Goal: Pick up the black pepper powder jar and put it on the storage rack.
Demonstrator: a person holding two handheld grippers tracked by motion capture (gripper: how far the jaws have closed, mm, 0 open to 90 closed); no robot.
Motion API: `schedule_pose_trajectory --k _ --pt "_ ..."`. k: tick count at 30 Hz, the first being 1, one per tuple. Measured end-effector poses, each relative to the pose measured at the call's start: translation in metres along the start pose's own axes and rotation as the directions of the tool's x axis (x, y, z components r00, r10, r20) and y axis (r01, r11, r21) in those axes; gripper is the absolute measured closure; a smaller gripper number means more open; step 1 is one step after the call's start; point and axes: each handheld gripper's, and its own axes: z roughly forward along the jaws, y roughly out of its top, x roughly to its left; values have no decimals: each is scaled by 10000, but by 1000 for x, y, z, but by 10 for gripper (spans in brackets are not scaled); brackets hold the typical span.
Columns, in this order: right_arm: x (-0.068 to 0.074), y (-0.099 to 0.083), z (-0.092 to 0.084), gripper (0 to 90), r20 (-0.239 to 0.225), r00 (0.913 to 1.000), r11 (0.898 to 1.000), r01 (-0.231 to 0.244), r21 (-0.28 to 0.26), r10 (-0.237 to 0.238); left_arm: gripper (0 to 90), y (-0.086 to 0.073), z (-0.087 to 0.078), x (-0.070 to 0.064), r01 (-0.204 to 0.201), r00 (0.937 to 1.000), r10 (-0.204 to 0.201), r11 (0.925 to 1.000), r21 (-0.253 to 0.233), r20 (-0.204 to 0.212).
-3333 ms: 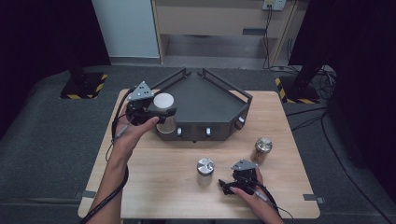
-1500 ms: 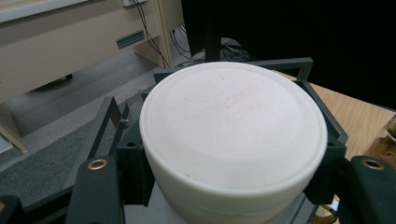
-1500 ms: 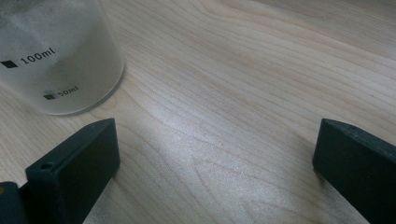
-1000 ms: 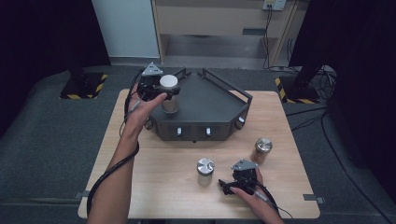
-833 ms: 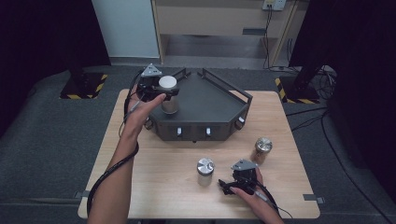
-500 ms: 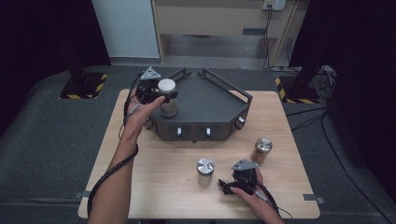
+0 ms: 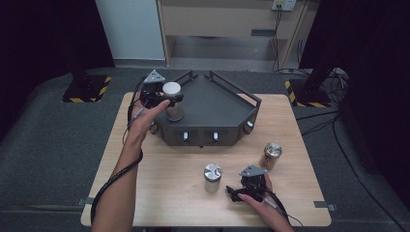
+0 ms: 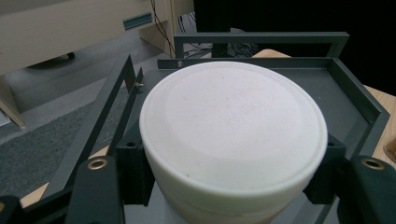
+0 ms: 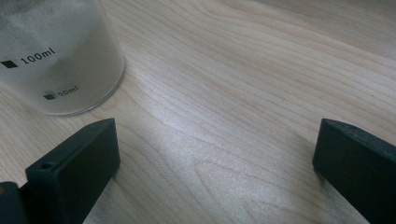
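The white-lidded jar (image 7: 172, 100) sits over the left corner of the dark tray (image 7: 217, 104), clamped between the jaws of the left gripper (image 7: 164, 99); in the left gripper view its black pads (image 8: 135, 170) press against both sides of the jar (image 8: 232, 140) just under the lid. Whether the jar's base rests on the tray floor cannot be told. Near the table's front edge, the right gripper (image 7: 240, 191) lies on the wooden table (image 7: 159, 188) with its jaws wide apart and nothing between them; a measuring jar (image 9: 56, 56) stands just beside its left jaw, not touching.
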Motion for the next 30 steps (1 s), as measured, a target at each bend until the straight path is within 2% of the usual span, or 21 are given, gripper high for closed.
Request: schedule_pose_trajectory --k 17,19,20,21,22,26,30 --pt "0 0 0 6 1 10000 10000 -20 -6 20 321 3 0 -2 -67 9999 68 9999 126 -86" --pt "0 0 0 6 3 10000 10000 -2 -1 2 233 5 0 -8 -267 9988 276 9994 230 -407" --pt "0 0 0 6 3 10000 10000 -2 -1 2 233 5 0 -8 -199 9990 206 9996 179 -394" --pt "0 0 0 6 1 10000 10000 -5 0 5 166 6 -1 -8 -201 9990 208 9996 178 -408" --pt "0 0 0 6 1 10000 10000 -5 0 5 166 6 -3 -9 -255 9985 265 9995 204 -479" --pt "0 0 0 6 5 10000 10000 -4 0 4 75 8 -7 -13 -548 9962 576 9975 447 -647" --pt "0 0 0 5 4 10000 10000 13 6 -13 45 6 -13 -16 -591 9958 612 9978 315 -688"
